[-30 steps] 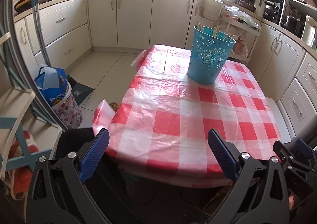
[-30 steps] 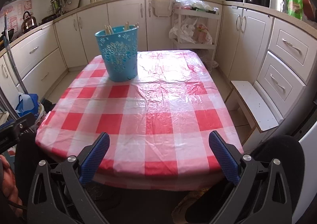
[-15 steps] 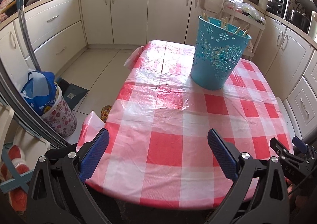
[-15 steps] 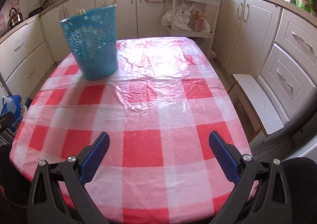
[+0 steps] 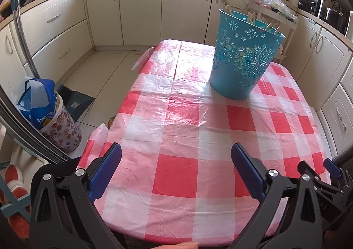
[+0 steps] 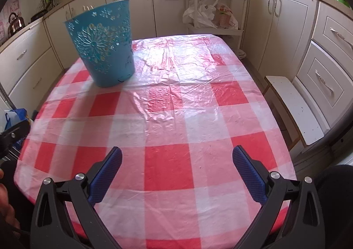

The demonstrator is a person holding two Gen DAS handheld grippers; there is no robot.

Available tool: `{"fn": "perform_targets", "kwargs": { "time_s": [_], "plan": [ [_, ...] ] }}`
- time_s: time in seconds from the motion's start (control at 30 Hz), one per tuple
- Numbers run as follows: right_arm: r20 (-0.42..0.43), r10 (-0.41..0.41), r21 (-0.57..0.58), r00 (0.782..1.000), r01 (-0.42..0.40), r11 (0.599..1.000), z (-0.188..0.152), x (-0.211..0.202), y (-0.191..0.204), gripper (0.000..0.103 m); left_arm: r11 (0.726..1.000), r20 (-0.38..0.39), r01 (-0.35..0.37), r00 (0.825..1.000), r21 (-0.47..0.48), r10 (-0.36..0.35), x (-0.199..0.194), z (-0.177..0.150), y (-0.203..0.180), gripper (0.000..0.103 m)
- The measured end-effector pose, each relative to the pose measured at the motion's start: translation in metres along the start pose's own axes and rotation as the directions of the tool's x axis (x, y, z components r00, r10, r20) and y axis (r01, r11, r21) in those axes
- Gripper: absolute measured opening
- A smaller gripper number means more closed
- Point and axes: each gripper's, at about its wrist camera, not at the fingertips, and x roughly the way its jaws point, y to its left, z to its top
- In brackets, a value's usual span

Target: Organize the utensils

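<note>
A turquoise perforated bucket (image 5: 242,57) stands upright at the far side of the table with the red and white checked cloth (image 5: 176,130). Several wooden utensil handles (image 5: 251,16) stick out of its top. It also shows in the right wrist view (image 6: 103,46), far left. My left gripper (image 5: 176,160) is open and empty above the near part of the table. My right gripper (image 6: 176,163) is open and empty above the near part too. Part of the right gripper (image 5: 320,176) shows at the lower right of the left wrist view.
Cream kitchen cabinets (image 5: 141,6) ring the room. A floral bin with a blue bag (image 5: 50,116) stands on the floor left of the table. A white bench (image 6: 295,108) is right of the table, and a white shelf rack with bags (image 6: 211,13) behind it.
Both grippers have moved forward over the table, so the bucket looks nearer and larger. Both stay open and empty. The bucket has not moved.
</note>
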Motion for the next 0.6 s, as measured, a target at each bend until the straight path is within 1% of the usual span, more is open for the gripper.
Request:
{"fn": "perform_targets", "kwargs": {
  "time_s": [0.13, 0.3, 0.43, 0.6],
  "plan": [
    [0.034, 0.012, -0.01, 0.999, -0.011, 1.0, -0.003, -0.025, 0.004, 0.096, 1.0, 0.021, -0.002, 1.0, -0.001, 0.002, -0.016, -0.005, -0.003, 0.096],
    [0.07, 0.018, 0.007, 0.997, -0.018, 1.0, -0.008, -0.061, -0.004, 0.096, 1.0, 0.051, 0.008, 0.999, 0.017, -0.009, -0.045, -0.014, -0.005, 0.096],
    [0.097, 0.03, 0.005, 0.995, -0.031, 1.0, -0.02, -0.09, -0.004, 0.096, 1.0, 0.077, 0.02, 0.997, 0.023, -0.022, -0.073, -0.024, -0.007, 0.096],
    [0.118, 0.054, 0.007, 0.992, -0.055, 0.998, -0.036, -0.119, -0.001, 0.096, 0.999, 0.102, 0.014, 0.995, 0.032, -0.017, -0.106, -0.041, -0.007, 0.096]
  ]
}}
